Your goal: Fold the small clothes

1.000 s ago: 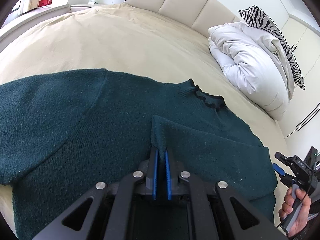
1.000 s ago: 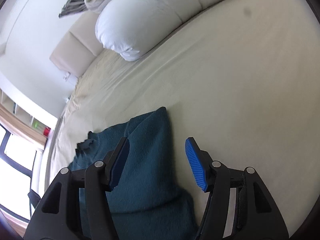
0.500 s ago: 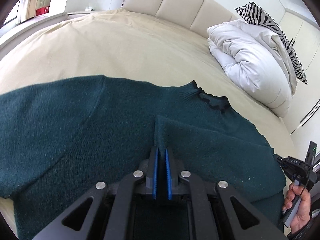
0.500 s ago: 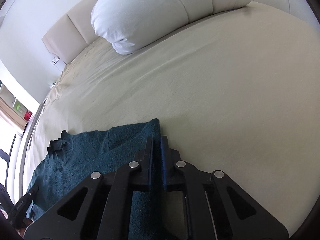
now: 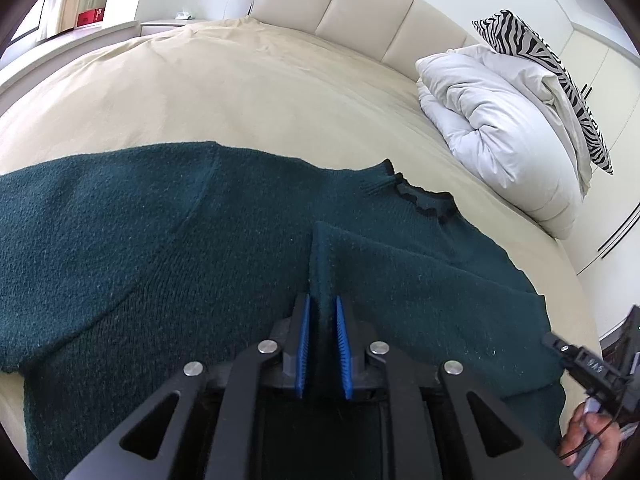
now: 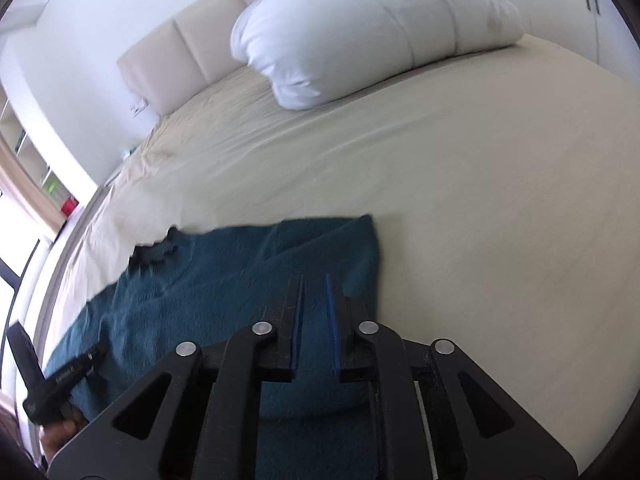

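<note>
Left wrist view: dark green sweater (image 5: 168, 248) lay spread flat on the beige bed (image 5: 248, 92), near side of the bed, neckline with dark ruffled trim (image 5: 424, 200) toward the far right. One sleeve (image 5: 420, 276) was folded across the body, its cuff end reaching the left claw. This view alone showed the sweater's full width, the padded headboard (image 5: 360, 8), the zebra-print pillow (image 5: 552, 72) atop the white duvet (image 5: 504, 128), and at the near right edge the person's hand (image 5: 588, 440) on the handle of the right claw (image 5: 576, 356).

Right wrist view: blurred. It showed only the sweater's right-hand portion (image 6: 224, 288), ending at a folded edge (image 6: 372, 248) with bare bed (image 6: 500, 220) to the right. The duvet (image 6: 368, 28) sat at the far side. At the near left edge the other tool's black body (image 6: 60, 376) showed, a hand below it barely visible.

Left claw (image 5: 322, 340): blue pads narrowly apart and parting, the raised ridge of the sleeve cuff standing between them and filling the gap; pads were pressing the knit.

Right claw (image 6: 314, 320): pads a narrow gap apart and parting, poised over the sweater near its folded edge. Fabric showed through the gap, but no fold was seen pinched between the pads.
</note>
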A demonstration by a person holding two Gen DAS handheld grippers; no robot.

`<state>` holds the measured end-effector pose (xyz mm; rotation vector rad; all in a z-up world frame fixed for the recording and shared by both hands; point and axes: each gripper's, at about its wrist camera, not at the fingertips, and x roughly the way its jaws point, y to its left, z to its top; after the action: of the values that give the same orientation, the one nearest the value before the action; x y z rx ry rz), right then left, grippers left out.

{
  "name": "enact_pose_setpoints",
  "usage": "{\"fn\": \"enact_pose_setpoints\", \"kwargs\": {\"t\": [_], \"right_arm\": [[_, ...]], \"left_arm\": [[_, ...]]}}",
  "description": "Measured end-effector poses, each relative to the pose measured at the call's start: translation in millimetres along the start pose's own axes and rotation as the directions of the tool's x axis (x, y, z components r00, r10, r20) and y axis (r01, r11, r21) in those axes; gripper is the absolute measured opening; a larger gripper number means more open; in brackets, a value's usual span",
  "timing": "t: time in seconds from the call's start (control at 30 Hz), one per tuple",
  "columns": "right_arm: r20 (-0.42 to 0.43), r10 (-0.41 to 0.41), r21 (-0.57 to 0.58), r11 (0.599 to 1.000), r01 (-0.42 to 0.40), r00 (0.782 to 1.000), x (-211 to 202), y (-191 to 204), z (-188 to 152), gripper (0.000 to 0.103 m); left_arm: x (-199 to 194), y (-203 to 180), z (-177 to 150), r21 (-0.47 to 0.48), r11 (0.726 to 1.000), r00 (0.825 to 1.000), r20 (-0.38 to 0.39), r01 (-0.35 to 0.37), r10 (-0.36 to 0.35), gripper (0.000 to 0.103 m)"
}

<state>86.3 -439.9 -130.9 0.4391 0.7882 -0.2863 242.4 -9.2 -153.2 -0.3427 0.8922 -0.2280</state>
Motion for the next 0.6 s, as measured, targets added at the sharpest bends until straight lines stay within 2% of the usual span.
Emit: {"fn": "enact_pose_setpoints", "kwargs": {"t": [0.03, 0.07, 0.1, 0.17, 0.2, 0.27, 0.3, 0.37, 0.4, 0.43, 0.5, 0.6], "right_arm": [[-0.06, -0.016, 0.002, 1.0, 0.016, 0.998, 17, -2, -7, 0.038], [-0.076, -0.02, -0.012, 1.0, 0.019, 0.997, 28, -3, -12, 0.039], [-0.037, -0.028, -0.039, 0.999, 0.027, 0.999, 25, -1, -13, 0.039], [-0.028, -0.042, -0.019, 0.999, 0.041, 0.999, 13, 1, -10, 0.039], [-0.003, -0.031, 0.014, 0.999, 0.031, 1.0, 1, 0, -10, 0.039], [0.081, -0.021, 0.026, 0.999, 0.019, 0.996, -29, 4, -11, 0.04], [0.124, -0.027, 0.012, 1.0, 0.026, 0.992, -46, 10, -12, 0.044], [0.219, -0.015, -0.006, 1.0, 0.017, 0.976, -81, 26, -20, 0.061], [0.268, -0.002, -0.014, 1.0, 0.006, 0.963, -97, 35, -27, 0.077], [0.311, 0.014, -0.031, 1.0, -0.005, 0.95, -113, 45, -35, 0.086], [0.356, 0.051, -0.086, 0.996, -0.022, 0.933, -137, 69, -52, 0.093], [0.344, 0.137, -0.153, 0.984, -0.089, 0.929, -156, 104, -72, 0.095]], "left_arm": [[-1, 0, 1, -0.004, 1.0, 1.0, -0.01, 0.005, -0.005, 0.016], [-3, 2, 2, -0.01, 1.0, 1.0, -0.021, 0.014, -0.014, 0.017], [-7, 4, 3, -0.022, 0.999, 0.999, -0.027, 0.026, -0.026, 0.019], [-21, 13, 2, -0.053, 0.998, 0.999, -0.018, 0.042, -0.043, 0.033], [-32, 19, 1, -0.074, 0.996, 0.999, -0.011, 0.051, -0.052, 0.037], [-61, 37, -6, -0.12, 0.989, 0.997, 0.01, 0.081, -0.08, 0.05], [-75, 48, -10, -0.143, 0.986, 0.996, 0.023, 0.089, -0.087, 0.053], [-111, 82, -23, -0.215, 0.972, 0.995, 0.061, 0.093, -0.082, 0.061], [-127, 101, -30, -0.258, 0.962, 0.994, 0.08, 0.091, -0.072, 0.062], [-142, 120, -36, -0.302, 0.949, 0.993, 0.1, 0.089, -0.062, 0.064], [-174, 171, -51, -0.419, 0.905, 0.991, 0.134, 0.075, -0.02, 0.064], [-209, 240, -73, -0.572, 0.817, 0.983, 0.181, 0.074, 0.038, 0.065]]}}
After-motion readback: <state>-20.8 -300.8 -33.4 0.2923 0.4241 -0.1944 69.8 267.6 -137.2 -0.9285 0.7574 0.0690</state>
